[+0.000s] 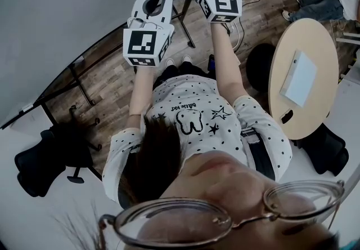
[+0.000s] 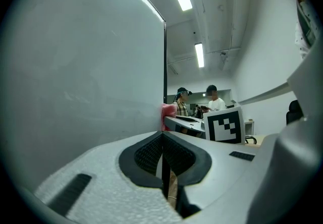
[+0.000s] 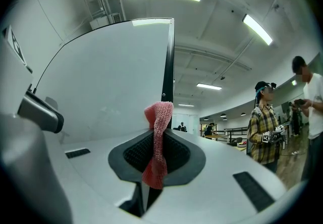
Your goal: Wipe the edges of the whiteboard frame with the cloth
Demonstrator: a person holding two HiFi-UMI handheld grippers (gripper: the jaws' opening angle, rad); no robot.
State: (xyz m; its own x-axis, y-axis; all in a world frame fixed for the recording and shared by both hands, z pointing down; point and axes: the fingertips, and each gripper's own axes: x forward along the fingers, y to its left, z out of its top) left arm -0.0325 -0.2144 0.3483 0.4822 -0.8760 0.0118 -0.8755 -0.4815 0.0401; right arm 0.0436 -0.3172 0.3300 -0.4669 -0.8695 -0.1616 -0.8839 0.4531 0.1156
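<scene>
By the whiteboard frame (image 3: 168,66), right gripper (image 3: 159,142) jaws clamp the pink cloth (image 3: 160,113).

Left, the whiteboard (image 3: 101,81) blocks; right of its frame (image 3: 168,66) lies open.

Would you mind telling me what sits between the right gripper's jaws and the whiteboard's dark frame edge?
The pink cloth: the right gripper view shows it clamped in the right gripper, its top rising in front of the frame edge.
</scene>
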